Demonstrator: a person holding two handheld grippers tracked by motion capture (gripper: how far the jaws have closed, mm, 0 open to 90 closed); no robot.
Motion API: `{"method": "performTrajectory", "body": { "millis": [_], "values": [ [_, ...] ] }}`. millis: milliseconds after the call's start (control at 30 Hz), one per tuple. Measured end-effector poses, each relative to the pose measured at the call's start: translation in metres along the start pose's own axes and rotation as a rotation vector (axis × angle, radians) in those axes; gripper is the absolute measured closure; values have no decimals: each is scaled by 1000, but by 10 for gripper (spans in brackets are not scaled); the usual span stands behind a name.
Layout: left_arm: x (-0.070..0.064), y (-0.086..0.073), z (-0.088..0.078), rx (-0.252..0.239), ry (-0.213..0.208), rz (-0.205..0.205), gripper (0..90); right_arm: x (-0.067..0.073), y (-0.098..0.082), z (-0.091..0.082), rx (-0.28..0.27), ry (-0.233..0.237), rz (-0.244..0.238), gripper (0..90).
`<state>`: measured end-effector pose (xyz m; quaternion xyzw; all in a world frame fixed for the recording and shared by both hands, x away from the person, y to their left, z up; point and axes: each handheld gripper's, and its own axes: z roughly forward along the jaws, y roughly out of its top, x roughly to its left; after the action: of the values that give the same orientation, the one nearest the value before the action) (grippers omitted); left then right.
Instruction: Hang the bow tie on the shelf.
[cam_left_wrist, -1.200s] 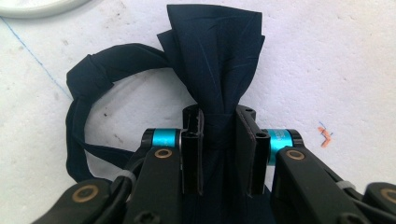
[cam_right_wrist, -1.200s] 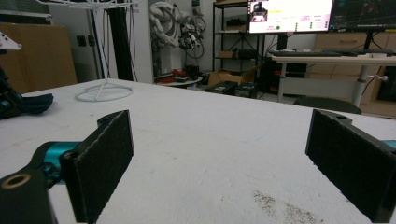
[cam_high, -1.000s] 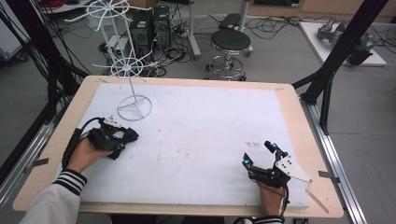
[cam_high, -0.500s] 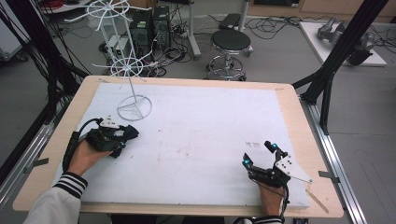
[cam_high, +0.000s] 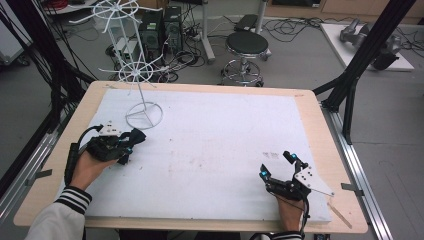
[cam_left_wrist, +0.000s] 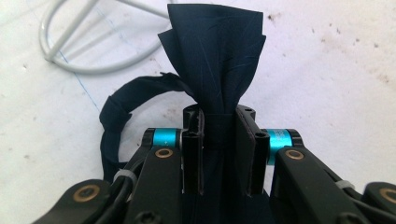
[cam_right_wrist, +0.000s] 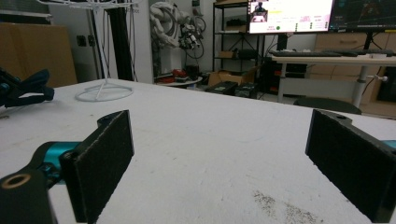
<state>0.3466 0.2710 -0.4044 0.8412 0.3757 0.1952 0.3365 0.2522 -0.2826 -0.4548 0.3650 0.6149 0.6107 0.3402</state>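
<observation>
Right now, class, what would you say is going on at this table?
A person sits at a white-topped table with a gripper in each hand. The left gripper is shut on a piece of dark cloth, holding it close to the round base of a white wire stand. The right gripper rests near the front right of the table with its jaws wide apart, holding nothing.

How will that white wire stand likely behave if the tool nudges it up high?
The white wire stand looks tall and thin over a small ring base, so a high push would probably tip it. Being thin wire, it is likely light and may slide easily. The left tool, shut on dark cloth, sits near that base.
</observation>
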Motion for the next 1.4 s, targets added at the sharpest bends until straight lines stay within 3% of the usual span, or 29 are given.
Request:
{"method": "performTrajectory", "body": {
  "millis": [233,367,767,1167,1400],
  "values": [
    [3,-1,-5,-56,-8,-26,741,0,0,0,0,0,0,67],
    [7,-2,-12,-117,-14,-56,742,0,0,0,1,-1,3,67],
    [12,1,-32,-254,-1,-91,743,0,0,0,1,-1,4,67],
    [17,9,-48,-352,15,-110,743,0,0,0,1,-1,3,67],
    [20,14,-55,-372,27,-112,743,0,0,0,2,-1,3,67]
  ]
}}
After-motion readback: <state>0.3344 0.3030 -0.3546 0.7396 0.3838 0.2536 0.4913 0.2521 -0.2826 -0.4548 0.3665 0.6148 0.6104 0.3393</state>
